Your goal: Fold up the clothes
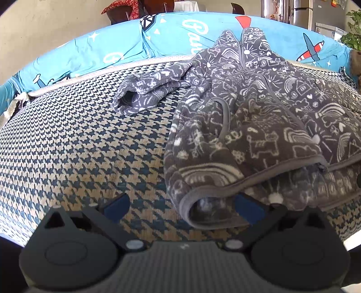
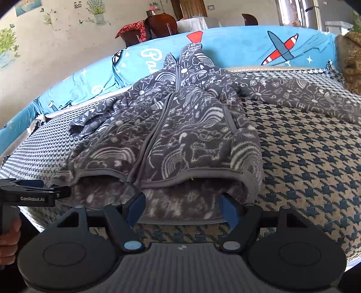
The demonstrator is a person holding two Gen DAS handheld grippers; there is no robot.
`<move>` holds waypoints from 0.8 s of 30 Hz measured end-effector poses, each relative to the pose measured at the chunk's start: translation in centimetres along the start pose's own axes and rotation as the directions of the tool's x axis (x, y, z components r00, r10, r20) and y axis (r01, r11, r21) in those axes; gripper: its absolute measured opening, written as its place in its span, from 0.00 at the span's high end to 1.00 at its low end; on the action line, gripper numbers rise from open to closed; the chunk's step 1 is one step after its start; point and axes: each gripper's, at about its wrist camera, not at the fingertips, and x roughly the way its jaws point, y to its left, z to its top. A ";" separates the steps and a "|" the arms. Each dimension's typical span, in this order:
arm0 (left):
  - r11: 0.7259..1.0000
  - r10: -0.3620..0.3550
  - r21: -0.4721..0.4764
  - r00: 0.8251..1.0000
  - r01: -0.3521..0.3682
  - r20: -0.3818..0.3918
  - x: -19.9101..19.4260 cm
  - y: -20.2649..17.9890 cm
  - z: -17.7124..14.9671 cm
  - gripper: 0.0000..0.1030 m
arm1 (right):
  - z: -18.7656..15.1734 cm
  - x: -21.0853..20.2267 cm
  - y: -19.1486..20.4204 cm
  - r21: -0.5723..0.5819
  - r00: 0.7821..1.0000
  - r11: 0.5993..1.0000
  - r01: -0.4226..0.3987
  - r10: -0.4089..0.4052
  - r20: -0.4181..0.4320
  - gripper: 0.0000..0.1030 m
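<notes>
A grey fleece jacket [image 1: 259,117] with white doodle print lies zip-up on the houndstooth mat [image 1: 79,139], collar toward the far side. Its left sleeve [image 1: 149,90] is bunched up; in the right wrist view the other sleeve [image 2: 304,97] stretches out to the right. My left gripper [image 1: 182,206] is open at the hem's left corner [image 1: 198,202], which lies by its right finger [image 1: 248,206]. My right gripper [image 2: 182,209] is open too, with the lower hem [image 2: 180,202] lying between its blue pads. The left gripper [image 2: 64,191] also shows at that view's left edge, held by a hand [image 2: 9,236].
A blue cover [image 2: 237,45] printed with planes and lettering runs along the far side of the mat. A brown blanket [image 2: 349,58] is heaped at the far right. Behind are wooden chairs [image 2: 158,24], a plant [image 1: 354,27] and a fridge [image 1: 302,13].
</notes>
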 end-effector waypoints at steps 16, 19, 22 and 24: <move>0.995 0.063 -0.081 0.998 -0.065 -0.028 0.9 1.2 -0.1 0.00 | 0.2 0.7 -0.1 0.001 0.981 0.981 0.192 -0.191 0.038 0.33; 0.994 0.085 -0.061 0.996 -0.085 -0.006 1.2 0.6 0.1 0.00 | 0.1 1.0 0.2 -0.012 0.982 0.982 0.188 -0.187 0.031 0.33; 0.992 0.111 -0.062 0.994 -0.110 0.014 1.7 0.1 0.5 0.00 | 0.0 1.5 0.5 -0.029 0.980 0.980 0.198 -0.197 0.026 0.32; 0.990 0.133 -0.058 0.991 -0.131 0.031 1.9 -0.2 0.7 0.00 | 0.0 1.8 0.7 -0.043 0.979 0.978 0.204 -0.203 0.023 0.31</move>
